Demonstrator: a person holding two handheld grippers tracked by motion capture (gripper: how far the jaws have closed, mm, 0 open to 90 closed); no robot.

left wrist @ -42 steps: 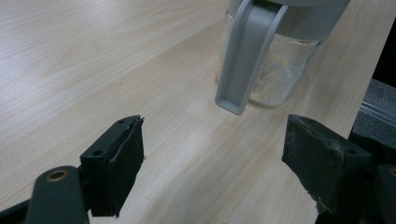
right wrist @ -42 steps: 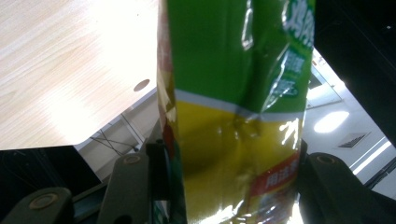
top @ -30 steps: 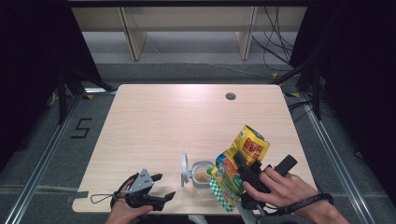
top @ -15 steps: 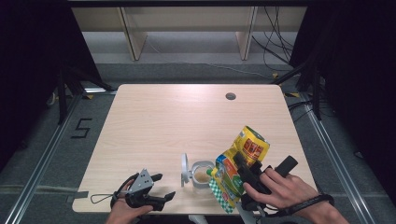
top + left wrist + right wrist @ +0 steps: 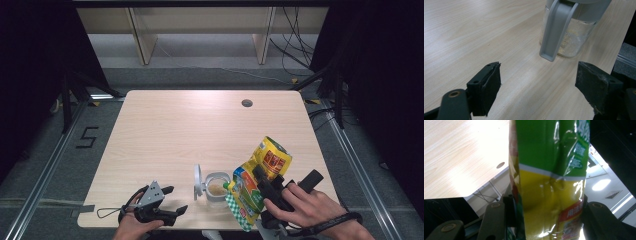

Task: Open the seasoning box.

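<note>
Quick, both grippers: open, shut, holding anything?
Left gripper: open, empty, jaws wide before the clear plastic jar.
Right gripper: shut on the yellow-green foil pouch.

The pouch [image 5: 549,185] ran off the right gripper view's top and bottom, hiding the pads behind it (print too blurred to read); the jar [image 5: 571,32] lost its top.

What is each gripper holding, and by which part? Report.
The right gripper clamps the yellow-green pouch across its middle, tilted over the open jar. The left gripper holds nothing, jaws open.
</note>
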